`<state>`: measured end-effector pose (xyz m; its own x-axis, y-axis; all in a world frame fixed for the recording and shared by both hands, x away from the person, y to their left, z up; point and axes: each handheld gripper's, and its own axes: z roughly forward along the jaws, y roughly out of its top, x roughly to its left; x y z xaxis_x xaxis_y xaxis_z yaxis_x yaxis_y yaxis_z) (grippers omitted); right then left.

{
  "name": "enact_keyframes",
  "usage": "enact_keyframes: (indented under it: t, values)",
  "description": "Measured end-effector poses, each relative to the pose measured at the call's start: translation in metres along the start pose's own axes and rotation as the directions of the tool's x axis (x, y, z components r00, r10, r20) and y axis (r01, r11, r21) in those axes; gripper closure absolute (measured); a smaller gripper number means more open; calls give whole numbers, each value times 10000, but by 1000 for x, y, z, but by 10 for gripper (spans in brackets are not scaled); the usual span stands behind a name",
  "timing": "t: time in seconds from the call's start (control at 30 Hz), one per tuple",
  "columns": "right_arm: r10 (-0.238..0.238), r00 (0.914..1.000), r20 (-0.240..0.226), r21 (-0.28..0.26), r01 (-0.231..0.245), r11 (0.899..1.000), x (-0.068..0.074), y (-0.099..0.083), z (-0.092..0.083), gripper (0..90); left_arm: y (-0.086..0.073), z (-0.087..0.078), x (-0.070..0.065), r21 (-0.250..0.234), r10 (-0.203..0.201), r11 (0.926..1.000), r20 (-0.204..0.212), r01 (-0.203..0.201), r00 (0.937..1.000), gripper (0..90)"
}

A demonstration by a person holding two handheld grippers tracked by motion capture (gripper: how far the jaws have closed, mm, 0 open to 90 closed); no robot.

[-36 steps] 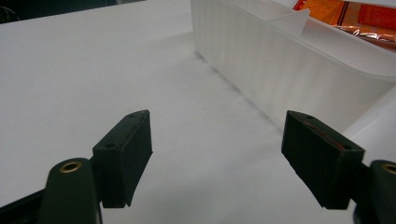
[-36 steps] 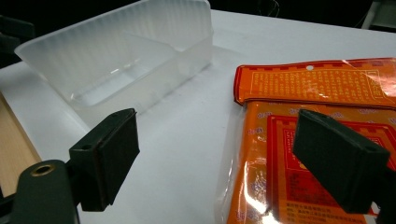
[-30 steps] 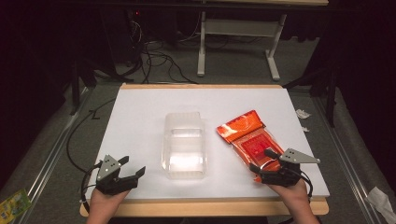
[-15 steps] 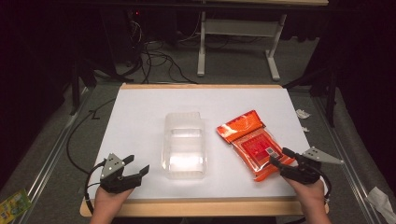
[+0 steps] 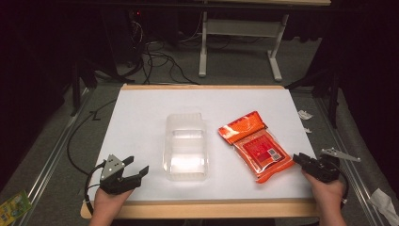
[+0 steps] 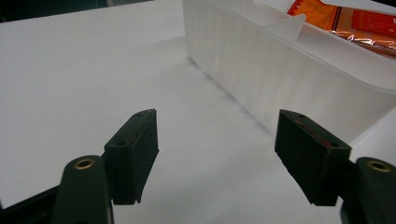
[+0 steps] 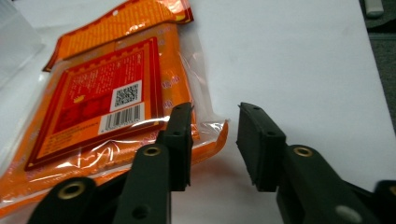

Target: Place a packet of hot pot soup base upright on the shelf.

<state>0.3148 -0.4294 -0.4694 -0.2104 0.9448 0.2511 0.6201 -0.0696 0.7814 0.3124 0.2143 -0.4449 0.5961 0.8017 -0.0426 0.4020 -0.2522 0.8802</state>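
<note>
An orange and red sealed packet (image 5: 254, 145) lies flat on the white table, right of centre. A clear plastic tray (image 5: 186, 146) stands empty at the middle. My right gripper (image 5: 299, 159) rests just right of the packet's near corner. In the right gripper view its jaws (image 7: 215, 142) stand open, with the packet (image 7: 107, 93) beside and partly under the left jaw. My left gripper (image 5: 138, 165) sits near the front left of the table, open and holding nothing. In the left gripper view its jaws (image 6: 215, 154) point past the tray's wall (image 6: 289, 65), with the packet (image 6: 359, 23) beyond.
The white table top (image 5: 141, 113) has a wooden front edge (image 5: 211, 208). Cables (image 5: 155, 56) and a white desk frame (image 5: 235, 28) lie behind it. A green packet (image 5: 11, 207) and paper scraps (image 5: 383, 197) are on the floor at the sides.
My right gripper has drawn back to the right, off the packet's near end. The packet now lies flat. My left gripper has shifted slightly to the right.
</note>
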Motion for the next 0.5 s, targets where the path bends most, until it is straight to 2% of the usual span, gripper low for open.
enact_keyframes:
  t: [0.07,0.1,0.13,0.23,0.3,0.37,0.43,0.47,0.5]
  values:
    - [-32,10000,67,30,32,10000,0,0,2,699,0,-1,-1,-40,70,10000,-12,-70,10000,308]
    - [-68,9999,144,211,64,9998,2,1,5,784,0,-2,0,-48,124,9999,-20,-124,9999,308]
    - [-68,9999,144,211,64,9998,2,1,5,784,0,-4,0,-74,112,9999,-24,-112,9999,308]
    - [-159,9994,322,416,146,9990,5,1,7,888,-1,-6,1,-152,-29,9999,-16,29,10000,309]
    - [-445,9980,457,528,421,9977,7,0,5,900,0,-8,1,-218,-64,9997,-14,64,10000,310]
    - [-492,9977,473,565,465,9973,8,-1,4,900,0,-9,1,-213,-19,9998,-14,19,10000,310]
    - [-717,9961,522,654,683,9955,14,-4,1,900,0,-8,1,-207,-10,9998,-19,10,10000,310]
    - [-940,9942,526,817,895,9926,22,-8,-4,900,1,-8,1,-219,-57,9997,16,57,10000,309]
    - [-940,9942,526,817,895,9926,22,-8,-4,900,1,-8,1,-219,-57,9997,16,57,10000,309]
